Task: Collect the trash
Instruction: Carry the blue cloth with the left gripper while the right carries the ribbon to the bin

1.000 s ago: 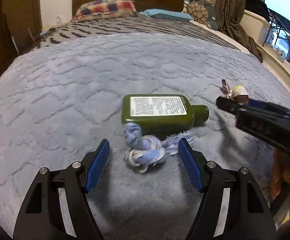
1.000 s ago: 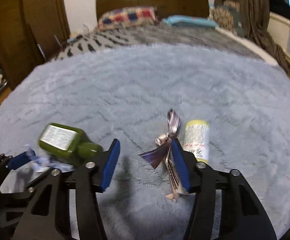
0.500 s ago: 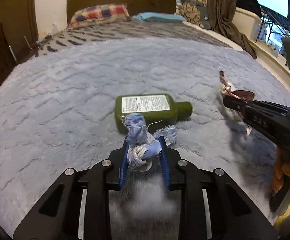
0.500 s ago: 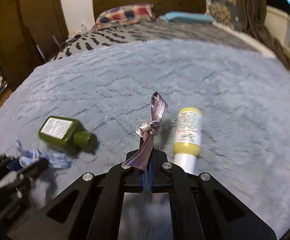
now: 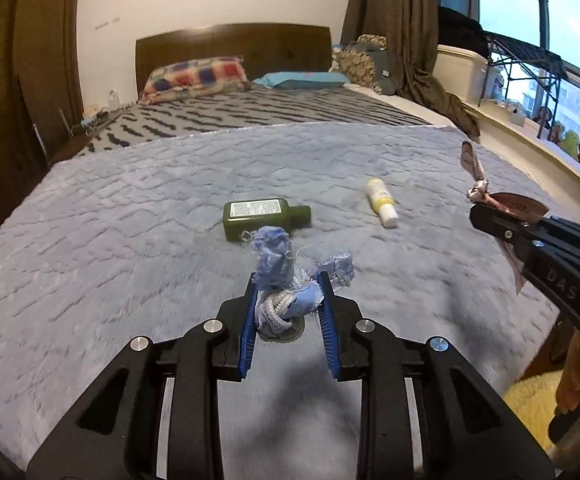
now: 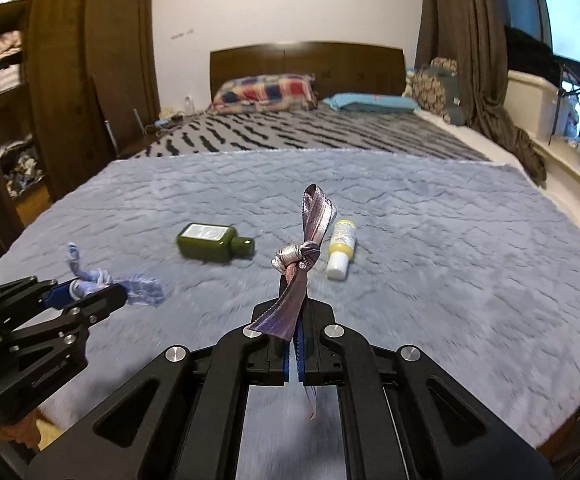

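The left gripper (image 5: 288,304) is clamped on a frayed blue rag (image 5: 280,276), its knotted bulk squeezed between the blue pads (image 5: 250,320) and the loose ends sticking up and out to the right. The right gripper (image 6: 294,344) is pinched nearly flat on a knotted purple ribbon (image 6: 303,256), which stands up from the fingertips with 1 tail hanging below. Both pieces appear lifted clear of the blanket (image 6: 429,240).

2 more items lie on the blanket, toward its middle: a green bottle (image 6: 210,242) on its side and, just right of it but apart, a small yellow tube (image 6: 341,248) with its white cap pointing toward the near edge.

The step in hand looks like carrying the 2 scraps off to wherever trash goes; no bin shows in either view. To do it well, each grip should be kept firm, since the ribbon is thin and slick and could slide out of the closed pads, and the rag's loose ends could snag if dragged over the pile. Moving both up and away together, without brushing the bottle or tube, would leave those 2 lying steady for a later grasp.
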`<action>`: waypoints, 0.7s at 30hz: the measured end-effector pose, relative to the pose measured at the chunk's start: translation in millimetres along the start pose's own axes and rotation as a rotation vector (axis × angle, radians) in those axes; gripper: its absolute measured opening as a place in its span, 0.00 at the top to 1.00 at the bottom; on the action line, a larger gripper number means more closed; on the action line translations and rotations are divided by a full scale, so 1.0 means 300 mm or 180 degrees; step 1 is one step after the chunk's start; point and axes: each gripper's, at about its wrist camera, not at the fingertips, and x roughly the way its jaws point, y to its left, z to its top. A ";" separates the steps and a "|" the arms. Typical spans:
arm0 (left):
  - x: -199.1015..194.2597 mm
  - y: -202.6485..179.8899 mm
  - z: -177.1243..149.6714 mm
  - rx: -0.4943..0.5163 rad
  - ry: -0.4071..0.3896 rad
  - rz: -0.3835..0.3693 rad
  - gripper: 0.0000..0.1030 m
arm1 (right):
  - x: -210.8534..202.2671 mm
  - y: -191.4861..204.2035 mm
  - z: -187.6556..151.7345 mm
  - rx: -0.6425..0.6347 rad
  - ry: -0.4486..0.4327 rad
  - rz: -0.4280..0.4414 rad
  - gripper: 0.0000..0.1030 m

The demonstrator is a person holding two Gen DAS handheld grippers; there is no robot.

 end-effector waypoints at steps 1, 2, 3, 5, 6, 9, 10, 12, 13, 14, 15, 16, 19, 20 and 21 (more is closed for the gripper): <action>-0.033 -0.012 -0.020 0.0013 -0.0031 0.0003 0.75 | -0.037 0.003 -0.017 -0.0002 -0.0035 0.0001 0.96; -0.060 -0.021 -0.039 0.0012 -0.0054 -0.0002 0.75 | -0.059 0.010 -0.028 -0.0003 -0.0056 0.0000 0.96; -0.089 -0.026 -0.057 0.0006 -0.0075 -0.0015 0.75 | -0.092 0.011 -0.045 -0.0006 -0.0082 0.0009 0.96; -0.132 -0.038 -0.088 0.0000 -0.0102 -0.0034 0.75 | -0.142 0.015 -0.072 0.0002 -0.0109 0.0035 0.96; -0.157 -0.046 -0.109 0.0003 -0.0118 -0.0038 0.75 | -0.168 0.019 -0.090 0.0007 -0.0117 0.0060 0.96; -0.220 -0.075 -0.168 0.0032 -0.0142 -0.0049 0.75 | -0.224 0.027 -0.145 0.0032 -0.0108 0.0109 0.96; -0.234 -0.082 -0.186 0.0046 -0.0144 -0.0049 0.75 | -0.237 0.031 -0.166 0.0036 -0.0092 0.0122 0.96; -0.265 -0.098 -0.236 0.0057 -0.0123 -0.0062 0.74 | -0.257 0.037 -0.216 0.0046 -0.0035 0.0159 0.96; -0.273 -0.103 -0.258 0.0045 -0.0103 -0.0077 0.74 | -0.262 0.042 -0.241 0.0049 0.0005 0.0172 0.96; -0.280 -0.106 -0.282 0.0032 -0.0074 -0.0097 0.75 | -0.267 0.044 -0.266 0.0052 0.0045 0.0179 0.96; -0.282 -0.105 -0.302 0.0021 -0.0048 -0.0112 0.74 | -0.267 0.045 -0.298 0.0056 0.0104 0.0190 0.96; -0.284 -0.104 -0.324 0.0011 -0.0019 -0.0120 0.74 | -0.266 0.045 -0.328 0.0060 0.0161 0.0199 0.96; -0.283 -0.115 -0.410 -0.0004 0.0122 -0.0150 0.75 | -0.249 0.039 -0.425 0.0105 0.0379 0.0238 0.96; -0.283 -0.118 -0.429 -0.0004 0.0160 -0.0162 0.74 | -0.234 0.036 -0.462 0.0113 0.0480 0.0246 0.96; -0.277 -0.120 -0.458 -0.0011 0.0222 -0.0179 0.74 | -0.226 0.031 -0.483 0.0114 0.0534 0.0245 0.96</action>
